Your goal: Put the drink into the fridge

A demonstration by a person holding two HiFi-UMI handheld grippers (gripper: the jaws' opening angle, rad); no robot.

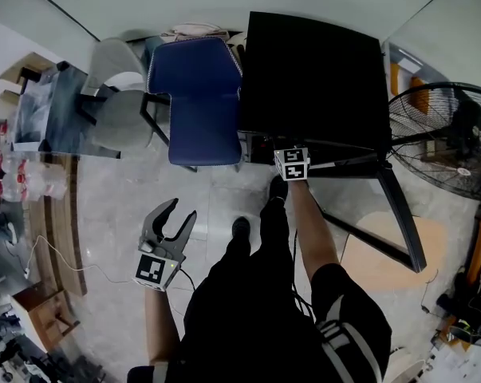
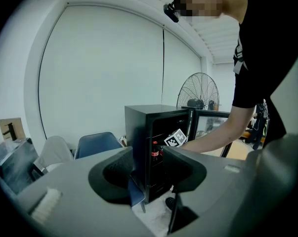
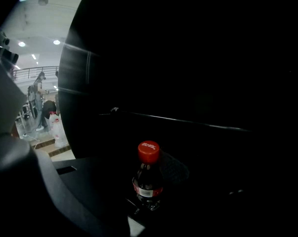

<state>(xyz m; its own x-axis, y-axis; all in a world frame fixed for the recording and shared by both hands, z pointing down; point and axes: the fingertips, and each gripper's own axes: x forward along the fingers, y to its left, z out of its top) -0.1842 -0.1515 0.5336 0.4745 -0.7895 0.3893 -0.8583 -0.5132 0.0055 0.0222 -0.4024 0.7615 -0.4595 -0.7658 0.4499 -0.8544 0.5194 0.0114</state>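
Note:
The drink is a small dark cola bottle (image 3: 148, 177) with a red cap, standing upright in the dark inside of the black fridge (image 1: 312, 70). My right gripper (image 3: 149, 184) reaches into the fridge and is shut on the bottle, with a textured pad (image 3: 172, 169) against its side. In the head view only the right gripper's (image 1: 290, 159) marker cube shows at the fridge front. The left gripper view also shows the bottle (image 2: 154, 149) on a fridge (image 2: 139, 127) shelf. My left gripper (image 1: 183, 211) hangs open and empty over the floor, left of the person's legs.
The fridge door (image 1: 400, 214) stands swung open to the right. A blue chair (image 1: 196, 102) and a grey chair (image 1: 116, 106) stand left of the fridge. A standing fan (image 1: 447, 138) is at the right. A glass table (image 1: 45, 114) is far left.

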